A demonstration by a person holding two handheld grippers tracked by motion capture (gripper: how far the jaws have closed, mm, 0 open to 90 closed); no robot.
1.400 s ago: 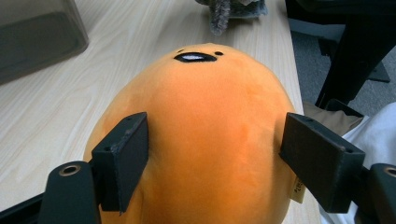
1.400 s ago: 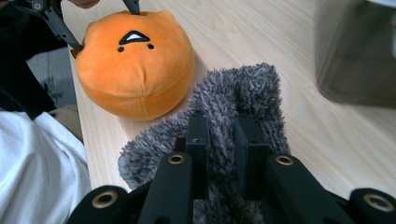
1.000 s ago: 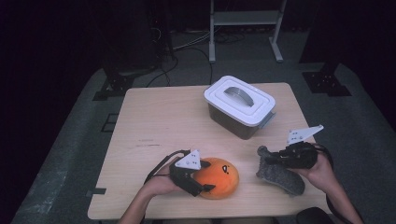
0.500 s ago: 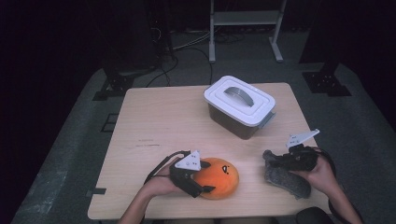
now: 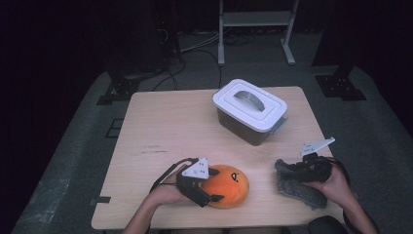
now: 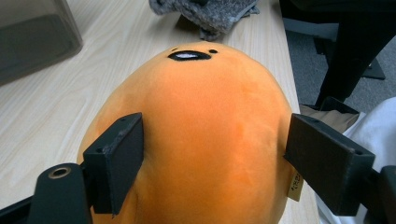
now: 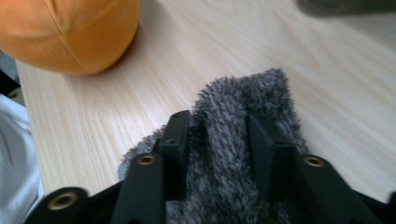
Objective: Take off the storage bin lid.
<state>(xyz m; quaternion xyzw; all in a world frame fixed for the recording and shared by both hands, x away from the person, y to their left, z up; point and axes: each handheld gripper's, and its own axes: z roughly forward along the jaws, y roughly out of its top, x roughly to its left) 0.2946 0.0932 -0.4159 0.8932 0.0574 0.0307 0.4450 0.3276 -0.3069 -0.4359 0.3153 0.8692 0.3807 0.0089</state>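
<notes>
An orange egg-shaped plush toy [image 5: 230, 186] with a small black face lies near the table's front edge. My left gripper [image 5: 210, 189] holds it from the left. In the left gripper view the two jaws stand wide apart, pressed against the sides of the plush toy [image 6: 210, 102], with my left gripper [image 6: 212, 154] straddling it. A grey fuzzy cloth [image 5: 298, 189] lies at the front right. My right gripper [image 5: 298, 170] is shut on a raised fold of it. The right gripper view shows that fold of the cloth [image 7: 261, 88] pinched in my right gripper [image 7: 217, 130], with the plush toy [image 7: 70, 32] beyond.
A grey storage box with a white handled lid [image 5: 251, 109] stands at the back right of the wooden table [image 5: 170, 126]. The box's wall [image 6: 32, 37] also shows in the left gripper view. Dark floor, cables and a metal stand lie beyond the table.
My right gripper has dropped a little toward the table with the grey cloth in it. The left gripper and the plush toy have stayed in place.
</notes>
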